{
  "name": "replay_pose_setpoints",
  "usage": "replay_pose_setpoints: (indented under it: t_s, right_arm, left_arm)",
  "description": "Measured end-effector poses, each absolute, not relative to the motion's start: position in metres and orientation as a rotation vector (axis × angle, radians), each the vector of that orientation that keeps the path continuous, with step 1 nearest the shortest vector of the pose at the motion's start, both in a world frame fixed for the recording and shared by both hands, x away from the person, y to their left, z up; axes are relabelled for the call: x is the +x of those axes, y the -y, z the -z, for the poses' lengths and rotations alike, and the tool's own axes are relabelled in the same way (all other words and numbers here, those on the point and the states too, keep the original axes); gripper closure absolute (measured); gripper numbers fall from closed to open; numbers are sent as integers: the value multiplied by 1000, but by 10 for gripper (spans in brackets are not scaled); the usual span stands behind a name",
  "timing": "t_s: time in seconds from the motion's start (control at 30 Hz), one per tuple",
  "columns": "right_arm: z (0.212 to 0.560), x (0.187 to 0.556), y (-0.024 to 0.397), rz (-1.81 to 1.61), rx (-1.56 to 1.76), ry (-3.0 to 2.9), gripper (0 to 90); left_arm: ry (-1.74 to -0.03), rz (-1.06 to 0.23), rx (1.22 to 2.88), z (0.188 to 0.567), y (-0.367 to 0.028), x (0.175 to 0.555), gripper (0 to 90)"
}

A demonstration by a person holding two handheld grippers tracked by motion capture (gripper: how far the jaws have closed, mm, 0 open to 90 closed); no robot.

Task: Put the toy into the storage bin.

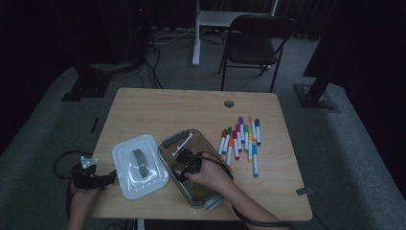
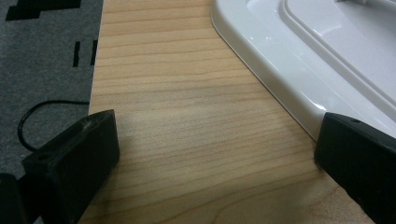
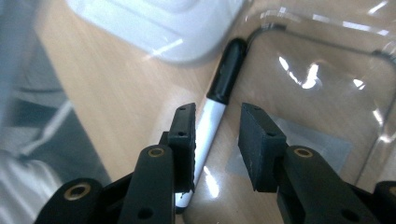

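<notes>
A clear plastic box (image 1: 203, 138) stands on the wooden table (image 1: 158, 108), and its white lid (image 1: 140, 166) lies flat to its left. My right gripper (image 1: 184, 160) reaches down into the box. In the right gripper view its jaws (image 3: 217, 116) stand a little apart over a white marker with a black cap (image 3: 227, 70), which lies on the box floor (image 3: 322, 98) along the left wall, close to the left jaw. The pads do not press on it. My left gripper (image 1: 111, 176) rests open at the table's left edge, and its jaws (image 2: 215, 144) hold nothing beside the lid (image 2: 327, 56).
Several coloured markers (image 1: 242, 139) lie in a loose row on the table to the right of the box. A small round hole (image 1: 229, 103) sits near the table's far edge. Beyond the table stands a dark folding chair (image 1: 256, 43) on grey carpet.
</notes>
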State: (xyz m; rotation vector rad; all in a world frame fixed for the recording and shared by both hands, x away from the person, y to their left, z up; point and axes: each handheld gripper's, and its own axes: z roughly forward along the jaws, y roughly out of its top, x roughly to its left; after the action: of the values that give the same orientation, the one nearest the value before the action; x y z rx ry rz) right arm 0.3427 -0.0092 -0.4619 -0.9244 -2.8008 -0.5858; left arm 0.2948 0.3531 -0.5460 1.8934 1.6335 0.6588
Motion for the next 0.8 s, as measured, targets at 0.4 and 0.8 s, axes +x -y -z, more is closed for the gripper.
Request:
replay_pose_setpoints:
  t_s: [0.4, 0.8]
  right_arm:
    - [427, 336, 48, 881, -950, 2796, 609]
    - [412, 332, 91, 1167, -1024, 2758, 543]
  left_arm:
    - [-1633, -659, 1894, 546, -353, 295, 6]
    - [-1632, -660, 1895, 546, -353, 295, 6]
